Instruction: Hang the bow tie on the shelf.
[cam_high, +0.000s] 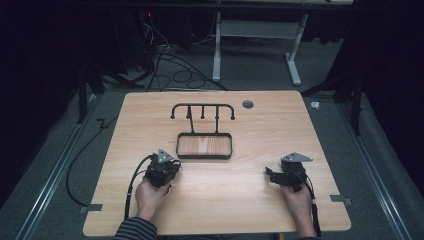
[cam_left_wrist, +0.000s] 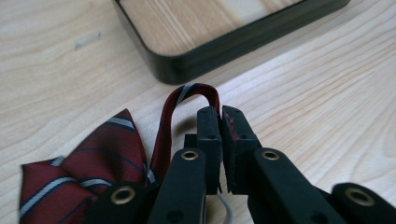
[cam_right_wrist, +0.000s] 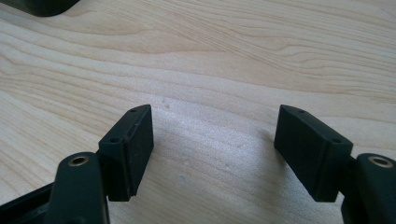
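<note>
The left gripper (cam_left_wrist: 219, 116) had its jaws pinched together on the narrow neck strap (cam_left_wrist: 187, 93) of a dark red bow tie with grey and navy stripes (cam_left_wrist: 93, 163), which lay on the pale wooden table (cam_high: 240, 200) just at seven o'clock of the black-framed wooden tray with its hooked rack (cam_high: 204, 146). The right gripper (cam_right_wrist: 215, 149) hovered with jaws spread wide and empty, at four o'clock of the tray. The pinch looked shallow, so the strap could slip free on lifting, or the dangling bow might catch the tray's rim.
</note>
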